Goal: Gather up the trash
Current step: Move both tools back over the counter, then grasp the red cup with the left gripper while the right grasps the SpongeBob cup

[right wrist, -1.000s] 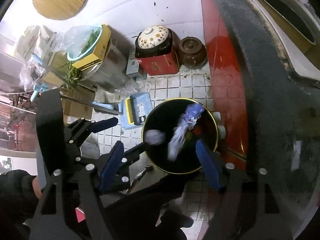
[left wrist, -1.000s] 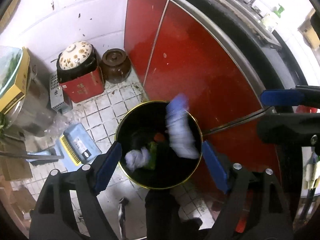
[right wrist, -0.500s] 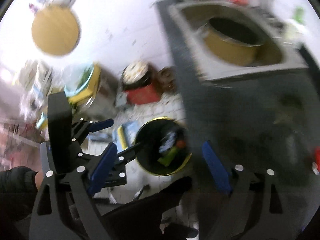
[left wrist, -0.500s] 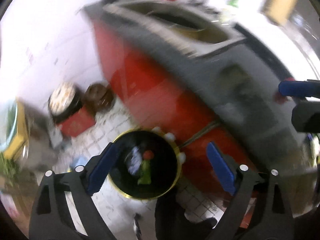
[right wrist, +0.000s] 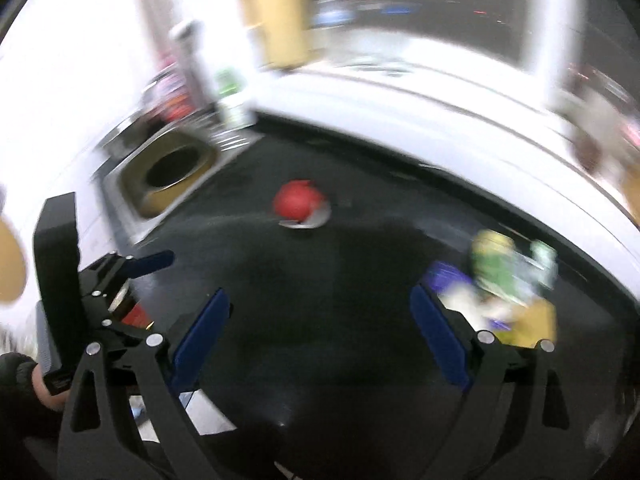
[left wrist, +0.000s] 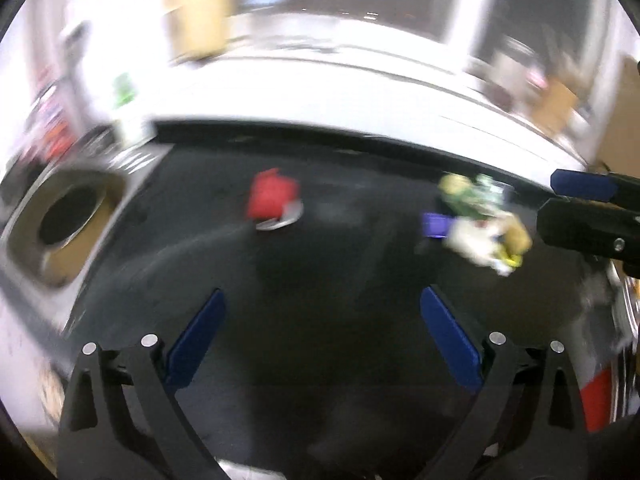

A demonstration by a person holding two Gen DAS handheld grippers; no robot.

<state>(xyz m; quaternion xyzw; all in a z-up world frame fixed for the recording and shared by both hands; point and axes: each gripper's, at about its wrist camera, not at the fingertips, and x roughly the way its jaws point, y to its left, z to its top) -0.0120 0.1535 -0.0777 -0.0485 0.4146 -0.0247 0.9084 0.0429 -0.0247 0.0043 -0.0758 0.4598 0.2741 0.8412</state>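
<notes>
Both views are blurred by motion. A red piece of trash [left wrist: 272, 196] [right wrist: 298, 204] with a silver part lies mid-way across the dark countertop [left wrist: 320, 264] [right wrist: 340, 248]. To its right sits a heap of green, purple, white and yellow trash [left wrist: 480, 220] [right wrist: 500, 284]. My left gripper [left wrist: 322, 300] hangs above the bare counter, its jaws opening, nothing between them. My right gripper [right wrist: 318, 300] is likewise opening and empty, and the heap lies just past its right finger. One of the right gripper's fingers [left wrist: 580, 186] shows at the left wrist view's right edge.
A steel sink [left wrist: 68, 220] [right wrist: 172, 168] holding a round pot is set into the counter at the left. Behind it stand a green-topped bottle [left wrist: 124, 88] [right wrist: 228, 80] and a cardboard box [left wrist: 196, 8]. A white ledge runs along the back. A dark-sleeved hand [right wrist: 44, 384] holds the left gripper.
Both grippers rose from over the black bin on the floor and swung up to the countertop. Their jaws widened. The bin with the dropped trash has left both views.
</notes>
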